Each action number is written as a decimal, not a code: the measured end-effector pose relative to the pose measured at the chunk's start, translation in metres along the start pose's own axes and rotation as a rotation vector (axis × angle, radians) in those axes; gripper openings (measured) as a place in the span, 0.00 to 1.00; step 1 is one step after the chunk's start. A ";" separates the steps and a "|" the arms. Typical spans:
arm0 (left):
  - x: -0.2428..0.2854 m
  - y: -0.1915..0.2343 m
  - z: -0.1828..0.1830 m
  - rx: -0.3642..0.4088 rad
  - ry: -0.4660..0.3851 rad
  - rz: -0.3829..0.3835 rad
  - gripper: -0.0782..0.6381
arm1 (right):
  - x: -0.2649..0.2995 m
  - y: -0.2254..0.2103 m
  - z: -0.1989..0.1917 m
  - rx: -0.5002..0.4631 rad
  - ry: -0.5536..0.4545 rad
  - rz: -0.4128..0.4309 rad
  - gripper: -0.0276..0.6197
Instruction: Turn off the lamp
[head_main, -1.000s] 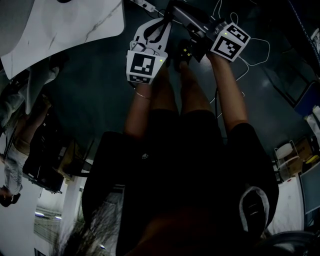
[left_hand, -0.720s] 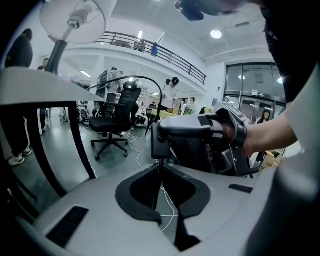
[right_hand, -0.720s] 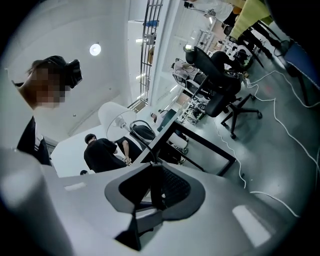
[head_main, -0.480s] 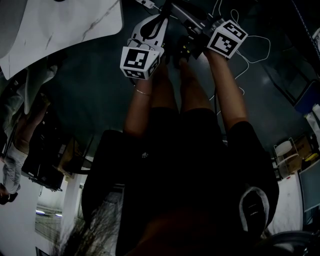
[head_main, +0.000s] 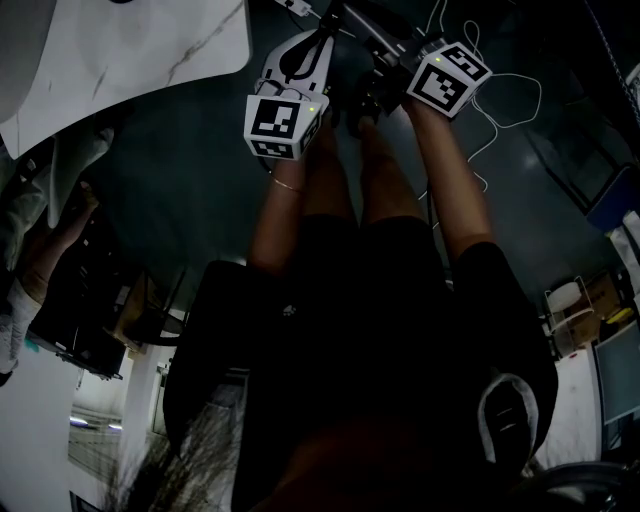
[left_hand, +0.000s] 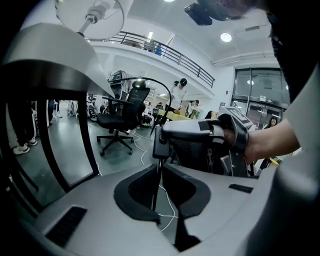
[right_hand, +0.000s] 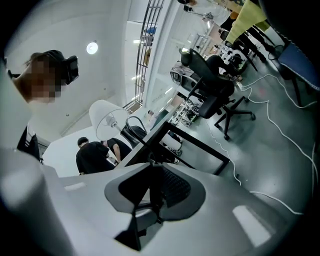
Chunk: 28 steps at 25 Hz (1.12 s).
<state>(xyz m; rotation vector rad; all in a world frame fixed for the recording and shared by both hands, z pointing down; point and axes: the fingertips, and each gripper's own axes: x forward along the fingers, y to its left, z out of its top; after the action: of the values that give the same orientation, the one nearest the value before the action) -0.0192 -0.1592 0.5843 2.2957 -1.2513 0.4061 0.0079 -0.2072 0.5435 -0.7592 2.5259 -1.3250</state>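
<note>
The lamp's white shade with its bulb hangs at the top left of the left gripper view and shows again as the shade in the right gripper view; I cannot tell whether it is lit. Its thin black cord runs between the pads of my left gripper, which is shut on it. Just beyond, the black inline switch sits at the tips of my right gripper. My right gripper is shut on that switch, and its jaws have just eased open a little with the switch still between them. In the head view both grippers meet over the dark floor.
A white table fills the head view's top left. White cables trail over the floor to the right. A black office chair and a black desk frame stand beyond the grippers. A person in black stands near the lamp.
The left gripper's marker cube has rolled and shifted slightly up and left. The right gripper's cube has edged up a little. Both stay at the cord.
</note>
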 end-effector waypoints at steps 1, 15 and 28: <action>0.001 0.001 -0.001 0.000 0.004 0.003 0.14 | 0.001 -0.002 0.000 0.000 -0.001 -0.006 0.14; -0.006 0.010 0.003 -0.002 -0.019 -0.009 0.12 | 0.013 -0.036 -0.010 -0.074 0.038 -0.124 0.13; -0.008 0.015 0.006 -0.014 -0.043 -0.021 0.12 | 0.025 -0.067 -0.037 -0.210 0.153 -0.204 0.14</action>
<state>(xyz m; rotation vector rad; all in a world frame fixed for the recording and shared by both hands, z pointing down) -0.0364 -0.1637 0.5797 2.3154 -1.2452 0.3409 -0.0040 -0.2250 0.6207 -1.0176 2.8054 -1.2309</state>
